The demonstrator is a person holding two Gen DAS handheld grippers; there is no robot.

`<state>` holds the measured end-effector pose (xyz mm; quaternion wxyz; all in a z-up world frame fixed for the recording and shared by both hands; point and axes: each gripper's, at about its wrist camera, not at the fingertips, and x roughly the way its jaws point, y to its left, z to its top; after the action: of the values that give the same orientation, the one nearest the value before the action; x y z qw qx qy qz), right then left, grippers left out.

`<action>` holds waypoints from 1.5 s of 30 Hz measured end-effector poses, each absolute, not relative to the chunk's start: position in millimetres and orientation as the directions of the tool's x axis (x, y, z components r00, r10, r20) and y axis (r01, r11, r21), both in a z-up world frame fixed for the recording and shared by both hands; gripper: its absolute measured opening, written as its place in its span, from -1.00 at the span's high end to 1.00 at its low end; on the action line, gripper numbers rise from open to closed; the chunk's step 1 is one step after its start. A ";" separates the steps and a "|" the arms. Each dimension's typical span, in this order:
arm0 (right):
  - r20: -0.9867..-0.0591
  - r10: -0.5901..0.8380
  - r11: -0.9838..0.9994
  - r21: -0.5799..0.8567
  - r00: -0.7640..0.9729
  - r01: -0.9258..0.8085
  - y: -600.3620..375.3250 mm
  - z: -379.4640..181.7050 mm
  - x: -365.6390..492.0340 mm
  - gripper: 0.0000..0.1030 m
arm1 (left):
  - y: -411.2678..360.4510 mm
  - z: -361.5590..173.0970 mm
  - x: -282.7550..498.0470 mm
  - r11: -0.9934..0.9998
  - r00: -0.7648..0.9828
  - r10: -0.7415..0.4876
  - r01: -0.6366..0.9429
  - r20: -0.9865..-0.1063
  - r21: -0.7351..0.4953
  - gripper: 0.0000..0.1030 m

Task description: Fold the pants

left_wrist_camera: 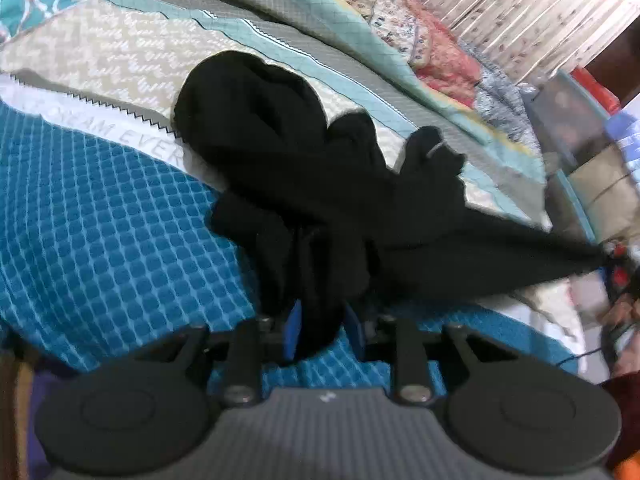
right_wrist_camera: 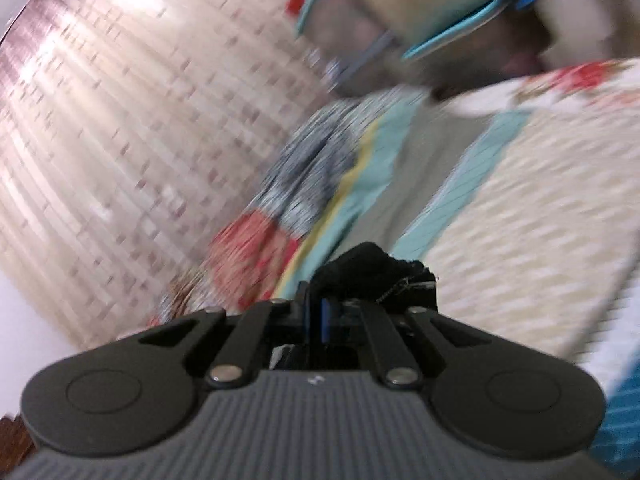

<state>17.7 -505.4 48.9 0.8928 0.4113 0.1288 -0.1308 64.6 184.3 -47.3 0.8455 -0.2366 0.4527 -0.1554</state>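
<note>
Gripping soft black pants at two ends

Clamped on a bunched fold of the pants (left_wrist_camera: 304, 184), the left hand-held gripper (left_wrist_camera: 320, 332) sits at their near end; the right hand-held gripper (right_wrist_camera: 320, 316), jaws pinched tight, holds another black edge. The pants lie crumpled on the bed (left_wrist_camera: 100, 220), one part drawn taut toward the right of the heap. Limp, light, non-slippery cloth: I judge waistband and hems the best holds.

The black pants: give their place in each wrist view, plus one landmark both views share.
Left wrist: black pants fill the centre, one part stretched to the right edge.
Right wrist: only a bunched end shows, low centre, at the fingertips.
Shared landmark: the teal-striped bedcover.
</note>
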 end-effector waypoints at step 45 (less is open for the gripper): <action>-0.622 0.279 0.677 0.668 0.732 0.310 -432.2 -75.6 302.0 -0.10 | 286.0 -108.8 207.7 0.631 0.715 -0.342 -0.306 -0.609 -0.713 0.92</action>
<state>302.0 -432.2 -75.6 0.8393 0.4018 0.3660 -0.0092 207.7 286.0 -108.8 0.8205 -0.4296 0.3770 -0.0111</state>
